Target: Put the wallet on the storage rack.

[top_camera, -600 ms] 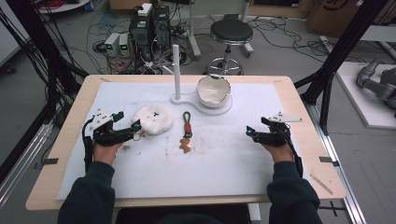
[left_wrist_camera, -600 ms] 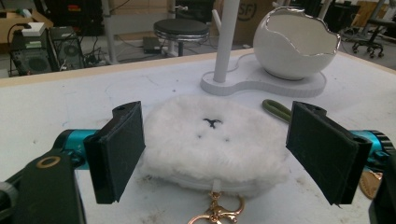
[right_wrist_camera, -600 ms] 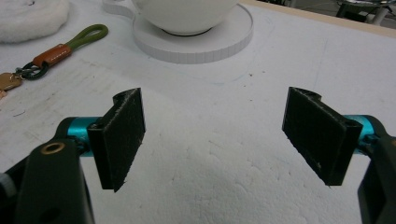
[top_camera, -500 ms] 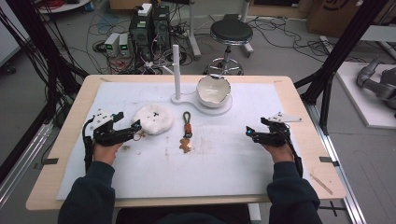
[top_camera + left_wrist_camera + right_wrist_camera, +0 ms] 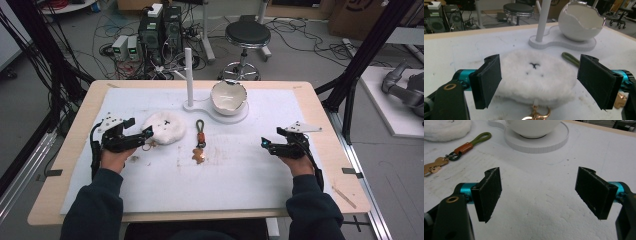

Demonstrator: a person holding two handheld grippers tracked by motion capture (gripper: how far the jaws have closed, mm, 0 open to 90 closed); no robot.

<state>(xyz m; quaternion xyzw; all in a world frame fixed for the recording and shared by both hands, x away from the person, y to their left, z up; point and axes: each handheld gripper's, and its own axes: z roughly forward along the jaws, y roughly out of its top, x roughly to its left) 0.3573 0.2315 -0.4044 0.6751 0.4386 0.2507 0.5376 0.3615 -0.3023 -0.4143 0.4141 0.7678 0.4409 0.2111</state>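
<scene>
Left gripper [image 5: 131, 135]: held low at the near left of the surface [image 5: 150, 200], jaws spread wide on either side of the fluffy keychain without touching it.
Right gripper [image 5: 270, 143]: near right, jaws spread over bare white mat, holding nothing.
Fluffy keychain [image 5: 536, 75]: white round pom-pom with a small black mark and a gold clasp, lying flat.
Strap keychain [image 5: 200, 141]: green loop, brown tab, gold charm, mid-surface.
Stand [image 5: 189, 70]: farther back, a white post and base carrying a cracked-egg bowl [image 5: 229, 96].
</scene>
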